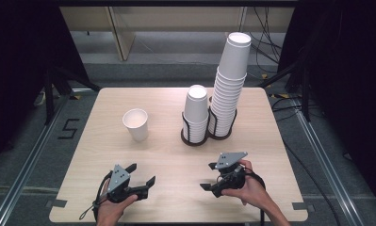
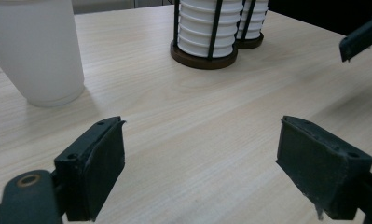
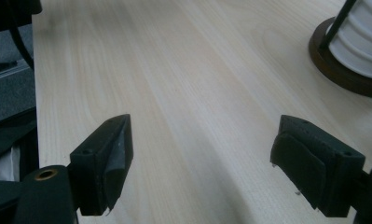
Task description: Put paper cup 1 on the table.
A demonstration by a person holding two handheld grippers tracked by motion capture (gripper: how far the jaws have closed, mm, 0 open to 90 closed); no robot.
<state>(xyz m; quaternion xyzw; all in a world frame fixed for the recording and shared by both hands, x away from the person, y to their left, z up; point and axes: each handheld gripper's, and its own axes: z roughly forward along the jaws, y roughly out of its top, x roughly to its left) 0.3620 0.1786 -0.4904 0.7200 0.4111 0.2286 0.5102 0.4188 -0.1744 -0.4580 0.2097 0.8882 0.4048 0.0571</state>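
At the near edge of the pale wooden surface (image 1: 171, 165), both claws were released and empty. The left claw (image 1: 141, 175) sat low by the near left corner, held in the person's left hand (image 1: 115, 209), its jaws spread wide with bare wood between them in the left gripper view. The right claw (image 1: 207, 176) lay to its right, held in the right hand (image 1: 249, 188) and turned toward the left side of the surface, its jaws likewise standing wide apart over bare wood in the right gripper view. The two claws were near each other but not touching. Farther in, left of the middle, a single white paper cup (image 1: 135, 124) stood upright on its own, mouth up, well apart from both claws; in the left gripper view it rose beyond the left jaw. To its right, past the middle of the surface, a short stack of white cups (image 1: 196, 110) stood upside down in a dark wire holder (image 1: 194, 137). Just beside and behind it, touching or nearly so, a much taller stack of cups (image 1: 230, 82) rose from a second holder (image 1: 222, 134), leaning slightly at the top.
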